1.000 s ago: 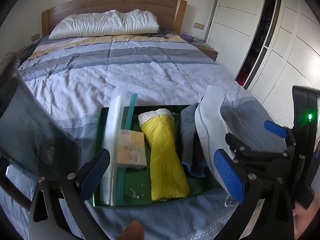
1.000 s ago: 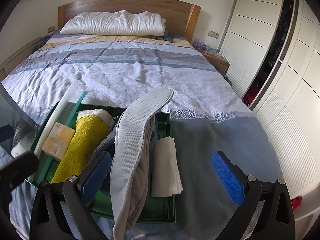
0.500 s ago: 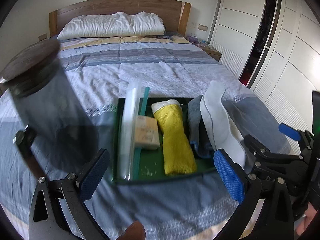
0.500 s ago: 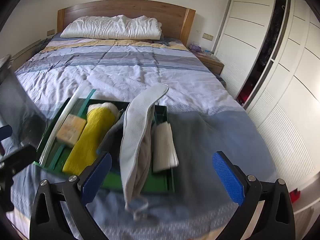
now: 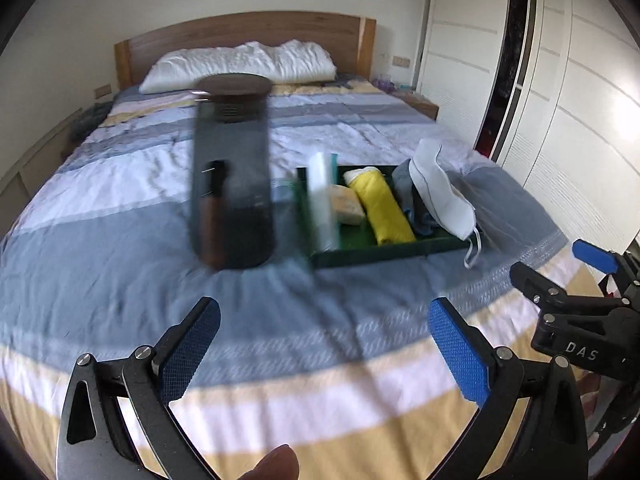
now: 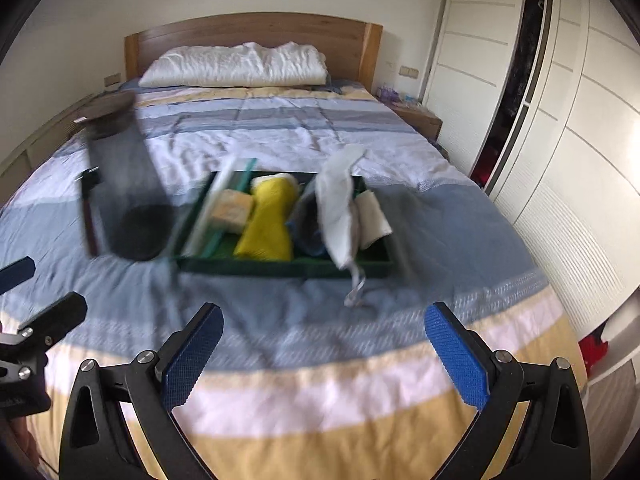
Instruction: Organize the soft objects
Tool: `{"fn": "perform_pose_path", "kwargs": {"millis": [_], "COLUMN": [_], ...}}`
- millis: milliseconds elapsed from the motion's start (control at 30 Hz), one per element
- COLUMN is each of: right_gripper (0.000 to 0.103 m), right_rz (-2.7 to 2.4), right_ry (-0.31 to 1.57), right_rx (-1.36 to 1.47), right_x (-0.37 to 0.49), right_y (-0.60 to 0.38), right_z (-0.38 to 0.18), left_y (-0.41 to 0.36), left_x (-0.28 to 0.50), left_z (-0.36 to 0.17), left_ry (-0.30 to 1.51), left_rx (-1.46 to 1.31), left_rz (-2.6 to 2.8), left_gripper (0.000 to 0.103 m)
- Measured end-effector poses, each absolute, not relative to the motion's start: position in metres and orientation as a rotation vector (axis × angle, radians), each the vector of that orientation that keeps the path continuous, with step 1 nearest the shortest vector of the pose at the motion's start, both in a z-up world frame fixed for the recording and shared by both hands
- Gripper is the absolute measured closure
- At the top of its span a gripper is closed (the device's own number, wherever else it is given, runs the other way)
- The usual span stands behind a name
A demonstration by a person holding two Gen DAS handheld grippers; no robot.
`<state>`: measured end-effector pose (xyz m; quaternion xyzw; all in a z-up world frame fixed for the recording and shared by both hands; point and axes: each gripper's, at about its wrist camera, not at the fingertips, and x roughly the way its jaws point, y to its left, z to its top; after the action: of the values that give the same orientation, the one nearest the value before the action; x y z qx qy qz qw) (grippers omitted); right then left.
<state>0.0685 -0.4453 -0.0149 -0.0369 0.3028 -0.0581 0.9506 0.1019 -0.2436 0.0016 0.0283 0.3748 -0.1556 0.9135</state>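
Ahead of the left tool (image 5: 324,352) and a little to its left, a dark smoky jar (image 5: 232,176) with a dark lid stands upright on the bed (image 5: 120,248); something brown and slim shows along its left side, too blurred to name. Just right of the jar, ahead of both tools, lies a green tray (image 5: 384,254). From its left side to its right it holds a clear plastic bag (image 5: 322,196) with a teal strip, a tan packet (image 5: 348,204), a rolled yellow towel (image 5: 382,204), a folded grey cloth (image 5: 404,184), and a pale grey eye mask (image 5: 440,192) draped over the near right rim, its strap trailing onto the bedspread. The right wrist view adds a folded white cloth (image 6: 372,220) at the tray's far right.

The left tool is spread wide, its blue pads (image 5: 192,350) well apart and holding nothing. The right tool (image 6: 324,354) is likewise wide open and empty, hanging over the bed's near end, well short of the tray. A white pillow (image 6: 236,66) lies far ahead against the wooden headboard (image 6: 252,30).
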Motion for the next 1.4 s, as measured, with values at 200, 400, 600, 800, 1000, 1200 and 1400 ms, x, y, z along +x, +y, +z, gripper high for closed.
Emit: {"fn": "perform_pose_path", "kwargs": {"millis": [200,400,600,800,1000,1200,1400], "right_gripper": [0.0,0.0,0.0,0.0,0.0,0.0,0.0], "right_rz": [-0.055,-0.008,-0.001,-0.001,0.009,0.011,0.002], "right_ry": [0.568,0.546,0.537,0.535,0.526,0.529,0.543], "right_rx": [-0.129,-0.154,-0.154,-0.141,-0.132,-0.122,-0.115], "right_x": [-0.004,-0.058,-0.085,-0.095,-0.1,-0.102,-0.097], "right_y": [-0.389,-0.351,-0.338,-0.338,-0.338,-0.341,-0.344], "right_z": [-0.005,-0.008,-0.009,-0.005,-0.002,-0.005,-0.01], "left_y": [-0.183,-0.151,-0.131,-0.125,-0.129,-0.133,-0.133], "left_x": [0.046,0.009,-0.012,-0.023,-0.029,-0.028,-0.026], "left_z": [0.012,0.021,0.027,0.027,0.027,0.023,0.02], "left_ry": [0.765,0.738,0.723,0.715,0.719,0.732,0.742], "left_rx": [0.001,0.007,0.0,-0.003,0.007,0.003,-0.011], "left_rz": [-0.282,-0.233,-0.204,-0.205,-0.217,-0.215,-0.222], "left_gripper": [0.001,0.001,0.001,0.001,0.001,0.001,0.001]}}
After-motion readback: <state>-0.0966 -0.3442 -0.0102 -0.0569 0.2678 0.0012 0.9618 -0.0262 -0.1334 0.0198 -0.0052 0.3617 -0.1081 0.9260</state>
